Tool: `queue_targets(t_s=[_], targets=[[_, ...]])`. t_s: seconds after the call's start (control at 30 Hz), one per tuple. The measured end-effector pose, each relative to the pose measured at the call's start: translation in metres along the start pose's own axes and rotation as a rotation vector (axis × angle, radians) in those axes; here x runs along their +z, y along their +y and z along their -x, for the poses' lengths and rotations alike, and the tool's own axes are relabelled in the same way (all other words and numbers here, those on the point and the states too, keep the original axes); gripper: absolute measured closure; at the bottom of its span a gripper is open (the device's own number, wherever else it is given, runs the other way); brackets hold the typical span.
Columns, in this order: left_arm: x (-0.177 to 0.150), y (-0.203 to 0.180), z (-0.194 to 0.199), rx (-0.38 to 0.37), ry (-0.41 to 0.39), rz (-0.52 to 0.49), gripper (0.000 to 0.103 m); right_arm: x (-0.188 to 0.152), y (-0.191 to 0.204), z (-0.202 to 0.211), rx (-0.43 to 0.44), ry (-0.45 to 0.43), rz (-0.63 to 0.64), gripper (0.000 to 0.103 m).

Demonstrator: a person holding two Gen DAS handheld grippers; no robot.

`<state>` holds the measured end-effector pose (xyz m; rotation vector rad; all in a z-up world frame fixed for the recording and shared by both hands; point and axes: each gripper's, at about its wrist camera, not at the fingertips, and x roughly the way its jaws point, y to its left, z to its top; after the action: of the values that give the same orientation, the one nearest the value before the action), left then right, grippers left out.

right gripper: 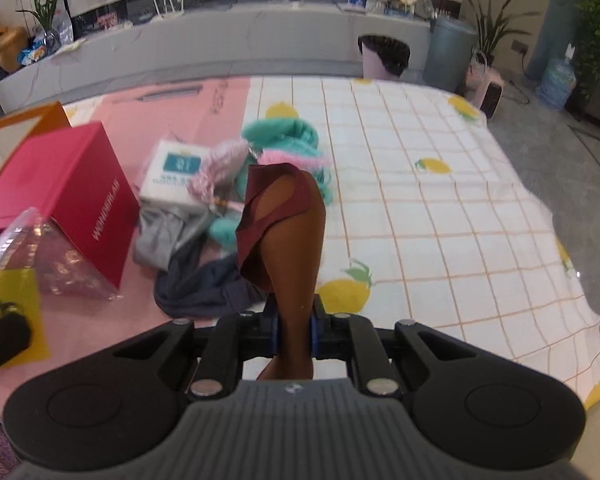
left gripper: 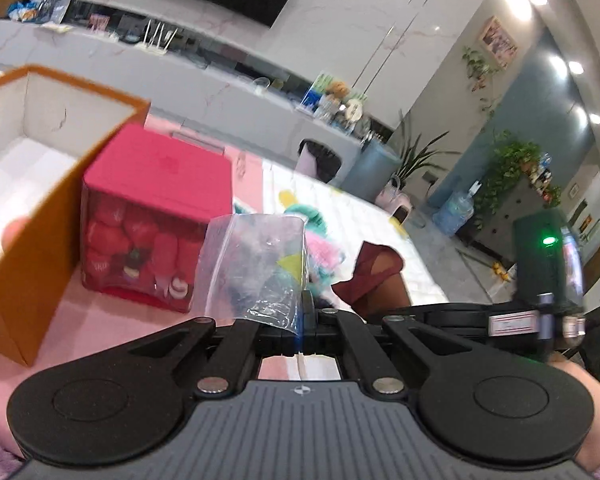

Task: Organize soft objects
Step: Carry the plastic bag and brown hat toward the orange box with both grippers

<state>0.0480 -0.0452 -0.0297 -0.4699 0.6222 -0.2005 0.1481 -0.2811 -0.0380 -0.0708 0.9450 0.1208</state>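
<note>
My left gripper (left gripper: pixel 300 320) is shut on the lower edge of a clear plastic bag (left gripper: pixel 256 264), which stands up in front of the camera. That bag (right gripper: pixel 40 256) also shows at the left of the right wrist view, with a yellow label inside. My right gripper (right gripper: pixel 294 320) is shut on a brown stocking-like cloth with a maroon band (right gripper: pixel 288 232), lifted above the sheet. The same cloth (left gripper: pixel 376 276) hangs to the right of the bag. Behind it lies a pile of soft things: teal and pink knitwear (right gripper: pixel 288 136), a grey cloth (right gripper: pixel 168 232) and a dark blue cloth (right gripper: pixel 204 284).
An open orange box (left gripper: pixel 60 200) with a white inside stands at the left, a red box (left gripper: pixel 156 208) next to it. A white tissue pack (right gripper: pixel 176 176) rests by the pile. The checked lemon-print sheet (right gripper: pixel 440 200) stretches right, the pink mat (right gripper: pixel 100 320) left.
</note>
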Motion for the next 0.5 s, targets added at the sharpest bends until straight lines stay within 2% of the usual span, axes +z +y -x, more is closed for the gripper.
queue_targets(t_s=[0.13,0.27,0.4,0.5], targets=[[0.009,-0.001,0.029,-0.02,-0.059,-0.019,0.103,0.006,0.009,0.016,0.016,-0.044,-0.004,0.091],[0.023,0.005,0.052,-0.036,-0.114,0.004,0.103,0.017,0.031,0.043,0.035,-0.116,0.001,0.091],[0.039,0.024,0.079,-0.038,-0.215,0.053,0.103,0.026,0.068,0.076,0.108,-0.206,0.051,0.091],[0.052,0.043,0.101,0.01,-0.302,0.066,0.103,0.03,0.101,0.093,0.184,-0.249,0.095,0.09]])
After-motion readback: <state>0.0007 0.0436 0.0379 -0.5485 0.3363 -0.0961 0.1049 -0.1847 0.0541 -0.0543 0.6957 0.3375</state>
